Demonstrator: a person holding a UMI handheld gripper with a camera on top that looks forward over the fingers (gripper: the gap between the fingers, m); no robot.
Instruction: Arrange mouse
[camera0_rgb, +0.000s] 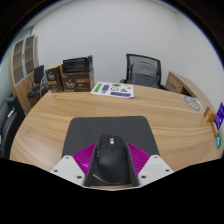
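The mouse (107, 159) looks like matt black plastic, smooth, with a faint sheen on its back. The mouse pad (108, 130) beneath it is dark, dull cloth. The table (60, 118) shows light wood grain with a smooth satin finish. The gripper's (111, 160) pads (86, 156) are matt magenta. The office chair (144, 70) has a black mesh back.

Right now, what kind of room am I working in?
Probably an office or meeting room: a wooden table, an office chair behind it, and stacked boxes. The mouse stands between the tongs.
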